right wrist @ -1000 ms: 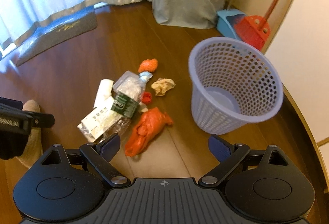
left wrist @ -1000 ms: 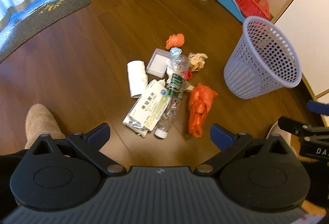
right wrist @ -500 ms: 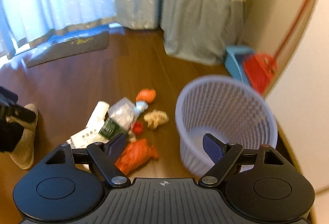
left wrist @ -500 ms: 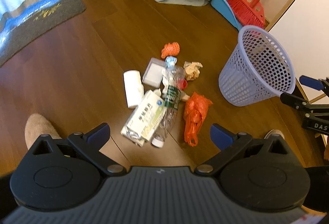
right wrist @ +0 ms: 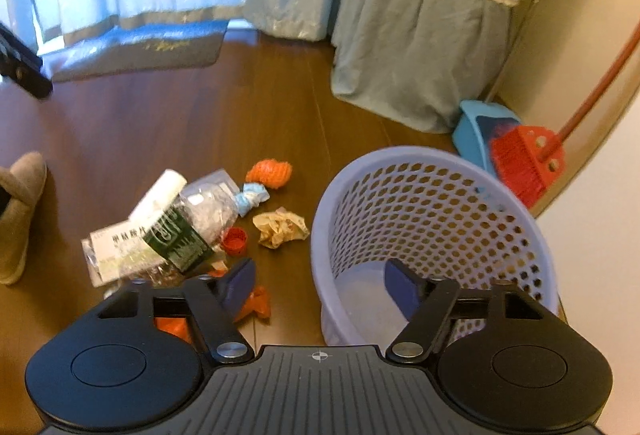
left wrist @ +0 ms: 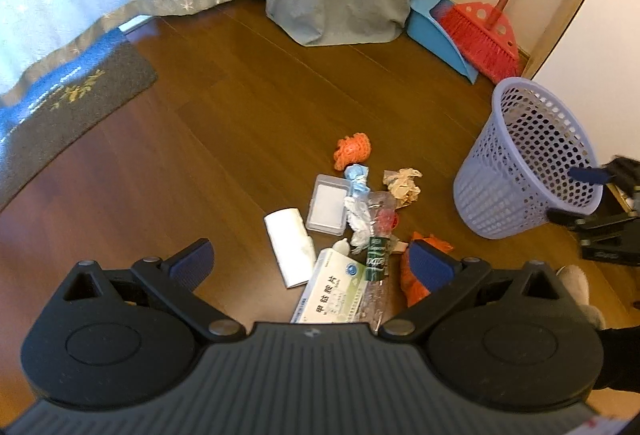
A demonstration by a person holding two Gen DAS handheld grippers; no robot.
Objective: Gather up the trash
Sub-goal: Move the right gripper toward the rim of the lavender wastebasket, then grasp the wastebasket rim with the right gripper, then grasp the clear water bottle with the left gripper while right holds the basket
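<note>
Right gripper (right wrist: 320, 285): jaws apart, just narrowed, nothing pinched, over laundry-style basket (right wrist: 432, 171) rim | left gripper (left wrist: 310, 265): held wide, empty | trash: crushed bottle (left wrist: 376, 235), medicine box (left wrist: 332, 293) piled on floor (left wrist: 224, 155), at basket's 9 o'clock

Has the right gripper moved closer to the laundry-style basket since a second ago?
Yes. The right gripper has come down over the basket rim, its jaws just closing somewhat, nothing between them yet.

We see the orange bag (right wrist: 252, 305) half hidden behind the right gripper (right wrist: 320, 281); the medicine box (left wrist: 330, 295) slips under the left gripper's (left wrist: 310, 261) body, and the slipper (right wrist: 18, 211) is cropped.
</note>
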